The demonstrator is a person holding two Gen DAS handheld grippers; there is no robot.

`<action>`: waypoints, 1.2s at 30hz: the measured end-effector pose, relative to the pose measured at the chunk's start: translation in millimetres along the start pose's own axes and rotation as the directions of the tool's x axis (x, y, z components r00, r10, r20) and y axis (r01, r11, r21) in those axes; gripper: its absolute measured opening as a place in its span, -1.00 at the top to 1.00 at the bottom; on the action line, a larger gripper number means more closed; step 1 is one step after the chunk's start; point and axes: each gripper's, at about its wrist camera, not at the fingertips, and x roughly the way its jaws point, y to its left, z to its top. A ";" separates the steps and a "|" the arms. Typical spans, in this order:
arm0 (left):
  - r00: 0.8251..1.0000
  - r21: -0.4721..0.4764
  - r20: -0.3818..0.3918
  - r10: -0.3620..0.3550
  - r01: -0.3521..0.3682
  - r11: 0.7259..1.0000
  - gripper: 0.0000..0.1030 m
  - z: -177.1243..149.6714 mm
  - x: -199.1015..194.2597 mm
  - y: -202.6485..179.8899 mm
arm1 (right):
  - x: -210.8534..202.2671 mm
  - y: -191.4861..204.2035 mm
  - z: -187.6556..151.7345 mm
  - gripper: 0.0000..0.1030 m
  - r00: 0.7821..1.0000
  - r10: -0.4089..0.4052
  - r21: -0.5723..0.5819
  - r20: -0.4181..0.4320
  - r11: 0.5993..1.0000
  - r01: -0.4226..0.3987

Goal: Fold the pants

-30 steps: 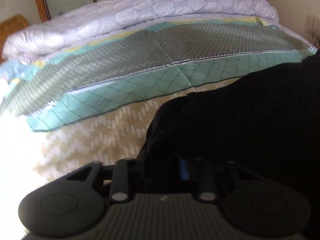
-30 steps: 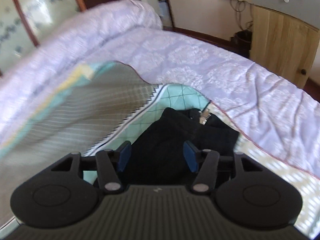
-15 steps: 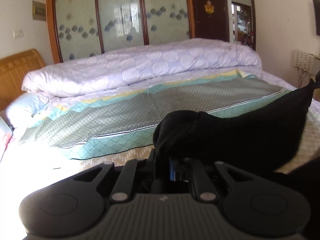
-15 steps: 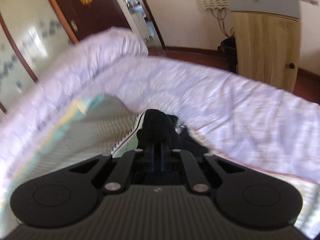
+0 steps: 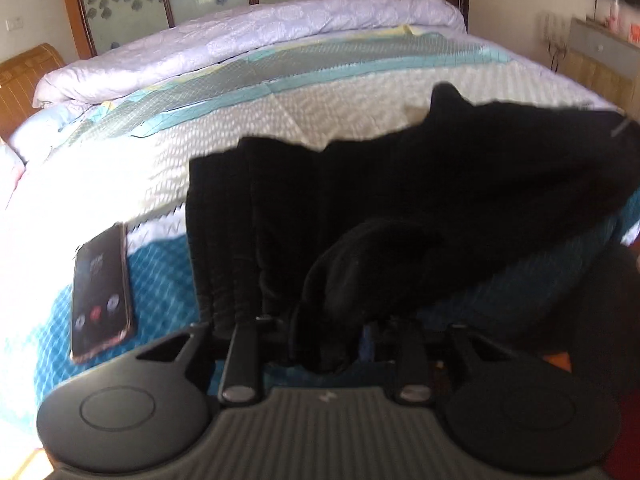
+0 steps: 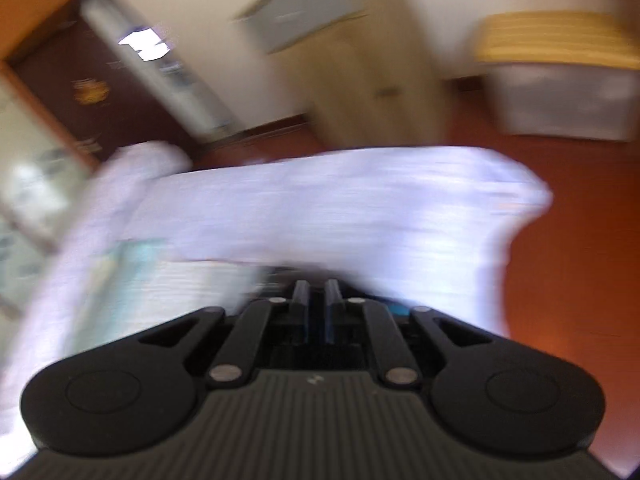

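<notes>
In the left wrist view the black pants (image 5: pixel 440 184) lie spread across the bed (image 5: pixel 320 92), from the middle to the right edge. A bunched fold of them humps up and drops between the jaws of my left gripper (image 5: pixel 328 340). Those jaws are opening, and the cloth hides the pads. The right wrist view is blurred by motion. My right gripper (image 6: pixel 316 296) is opening, with a narrow gap between its fingers and nothing in it. It points over the white quilt (image 6: pixel 320 208).
A phone (image 5: pixel 100 296) with a lit screen lies on the blue sheet near the bed's front left edge. A rolled quilt (image 5: pixel 240 40) runs along the far side. Right of the bed are red-brown floor (image 6: pixel 580 240), a wooden cabinet (image 6: pixel 380 80) and a yellow-lidded box (image 6: pixel 560 80).
My left gripper drew the pants back toward the bed's near edge, and they now lie spread out. My right gripper shut on the pants, then lost them from its jaws, rolled and swung fast.
</notes>
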 end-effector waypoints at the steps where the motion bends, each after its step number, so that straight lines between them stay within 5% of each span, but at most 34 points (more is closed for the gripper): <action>1: 1.000 -0.005 0.004 -0.010 0.011 1.000 0.40 -2.9 -5.0 0.2 | -2.8 -6.3 -5.3 0.16 0.999 -0.041 -0.013 0.009 0.999 0.041; 4: 0.996 -0.085 0.049 -0.068 0.072 0.994 0.18 -4.5 -29.7 16.1 | -24.0 -2.9 -13.7 0.16 0.997 -0.007 -0.056 0.073 0.998 0.011; 7: 0.978 -0.224 0.132 -0.162 0.189 0.956 0.11 -2.2 -53.2 46.2 | -40.4 18.9 -18.7 0.16 0.992 0.094 -0.113 0.085 0.990 -0.084; 10: 0.965 -0.336 0.224 -0.134 0.205 0.919 -0.07 16.4 -54.6 71.8 | -50.5 56.5 -29.6 0.16 0.975 0.214 -0.182 0.052 0.962 -0.202; 13: 0.961 -0.419 0.268 -0.073 0.185 0.889 -0.15 36.1 -46.9 103.5 | -62.4 104.3 -53.5 0.16 0.939 0.341 -0.262 -0.038 0.904 -0.338; 15: 0.962 -0.429 0.267 -0.057 0.172 0.887 -0.64 52.5 -29.2 117.3 | -69.3 139.0 -76.3 0.16 0.903 0.411 -0.298 -0.123 0.853 -0.428; 18: 0.973 -0.408 0.216 -0.080 0.164 0.898 -0.87 74.8 20.7 128.3 | -81.1 189.0 -123.5 0.16 0.832 0.483 -0.340 -0.274 0.761 -0.553; 20: 0.978 -0.403 0.156 -0.138 0.190 0.895 -0.83 84.8 58.5 128.8 | -88.7 214.7 -156.5 0.16 0.792 0.497 -0.355 -0.355 0.712 -0.606; 22: 0.982 -0.360 0.095 -0.166 0.189 0.914 0.21 92.4 96.4 119.8 | -91.1 234.9 -188.2 0.16 0.761 0.488 -0.357 -0.427 0.682 -0.638; 23: 0.985 -0.333 0.056 -0.162 0.172 0.927 0.57 97.4 111.5 113.5 | -93.7 242.4 -204.2 0.16 0.751 0.474 -0.360 -0.460 0.673 -0.646; 24: 0.992 -0.333 0.044 -0.120 0.128 0.934 0.66 103.7 118.8 109.2 | -92.5 250.3 -217.0 0.16 0.744 0.457 -0.365 -0.487 0.667 -0.649; 29: 0.984 -0.367 0.148 0.098 -0.037 0.929 0.65 134.7 118.4 132.0 | -90.4 261.2 -244.6 0.16 0.731 0.404 -0.405 -0.551 0.636 -0.657; 33: 0.981 -0.247 0.057 0.187 -0.168 0.954 -0.02 131.7 131.6 117.3 | -86.8 262.6 -244.7 0.15 0.741 0.381 -0.425 -0.553 0.635 -0.645; 36: 0.977 -0.305 0.098 0.187 -0.150 0.940 -0.14 115.3 101.3 124.7 | -100.1 264.9 -245.3 0.15 0.717 0.428 -0.419 -0.551 0.601 -0.681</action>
